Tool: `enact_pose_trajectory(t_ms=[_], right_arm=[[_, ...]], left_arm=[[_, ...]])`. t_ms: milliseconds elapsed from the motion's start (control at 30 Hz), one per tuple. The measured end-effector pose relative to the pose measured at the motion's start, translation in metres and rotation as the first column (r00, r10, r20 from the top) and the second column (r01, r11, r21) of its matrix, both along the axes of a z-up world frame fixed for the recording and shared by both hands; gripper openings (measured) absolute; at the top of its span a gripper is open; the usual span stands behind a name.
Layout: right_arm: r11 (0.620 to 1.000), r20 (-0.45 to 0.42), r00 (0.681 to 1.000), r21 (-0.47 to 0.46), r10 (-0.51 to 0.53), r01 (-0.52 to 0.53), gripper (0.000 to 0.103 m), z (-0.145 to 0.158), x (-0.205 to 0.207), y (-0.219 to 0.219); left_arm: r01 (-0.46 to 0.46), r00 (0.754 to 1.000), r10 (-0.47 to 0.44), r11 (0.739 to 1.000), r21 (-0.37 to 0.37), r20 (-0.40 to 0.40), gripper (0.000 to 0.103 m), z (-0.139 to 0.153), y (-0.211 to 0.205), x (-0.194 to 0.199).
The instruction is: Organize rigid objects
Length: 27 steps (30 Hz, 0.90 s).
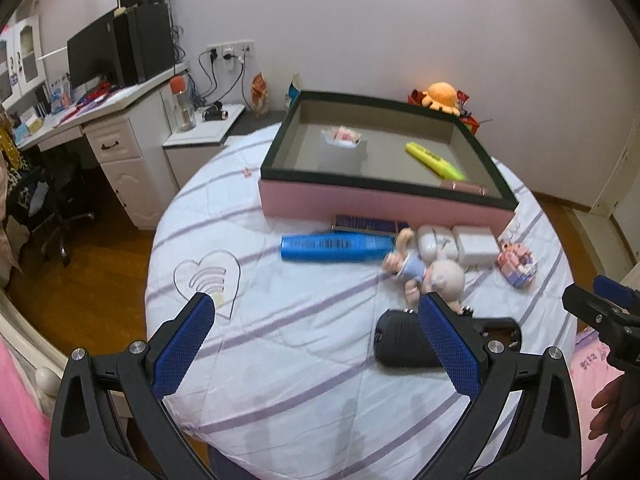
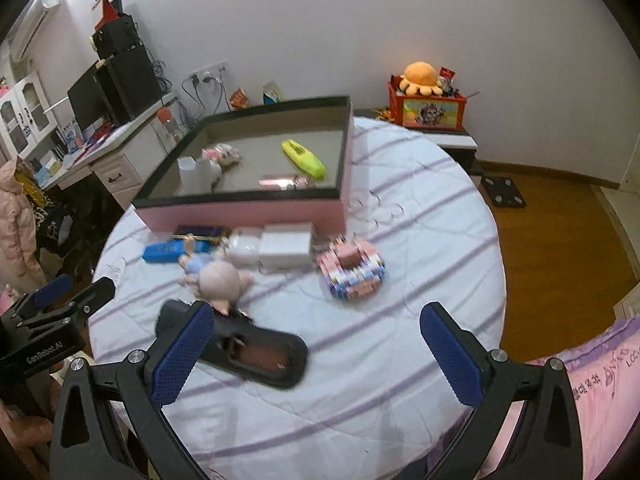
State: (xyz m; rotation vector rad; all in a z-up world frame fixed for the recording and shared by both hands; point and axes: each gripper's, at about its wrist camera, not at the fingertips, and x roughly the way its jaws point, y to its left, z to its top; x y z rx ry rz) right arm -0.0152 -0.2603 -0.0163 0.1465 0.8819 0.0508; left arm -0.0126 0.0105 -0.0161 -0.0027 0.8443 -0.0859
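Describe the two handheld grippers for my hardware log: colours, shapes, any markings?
Both match. The left gripper has two black angular plastic arms with silver pivot screws, each ending in a blue finger pad with a fine mesh-like texture. The right gripper is built the same. In the right wrist view, the left unit's black body carries white "GenRobot.AI" lettering. No cables visible.

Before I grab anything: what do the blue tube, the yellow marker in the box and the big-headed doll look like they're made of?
Blue tube: probably glossy plastic; smooth sheen, printed barcode.
Yellow marker: likely hard plastic, bright and slightly shiny, with a moulded shape.
Doll: seemingly matte vinyl or plastic on head and limbs; the blue outfit may be fabric, but blur leaves that open.
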Motion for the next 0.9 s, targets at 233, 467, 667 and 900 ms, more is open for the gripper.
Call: enact_pose_trajectory(t_ms=[233,467,667,900], right_arm=[[1.0,-0.042,0.999,-0.011,-0.016,0.016,0.103,-0.016,0.004,-0.005],[1.0,-0.073,0.997,-0.022,-0.018,0.017,0.103,-0.027,0.019,-0.005],[0.999,-0.088,0.996,-0.036,-0.026,0.023,0.103,-0.03,0.03,-0.006],[0.998,-0.113,0.993,-0.054,-0.033,0.026,0.103,-0.038,0.047,-0.008]], left_arm=[[-0.02,0.999,0.021,0.999,0.033,-0.033,0.103,-0.017,0.007,0.018],[0.012,0.997,-0.007,0.998,0.062,-0.082,0.103,-0.044,-0.002,0.053],[0.043,0.992,-0.039,0.999,0.032,-0.118,0.103,-0.064,-0.009,0.079],[0.096,0.99,-0.093,0.995,0.02,-0.108,0.103,-0.069,-0.012,0.096]])
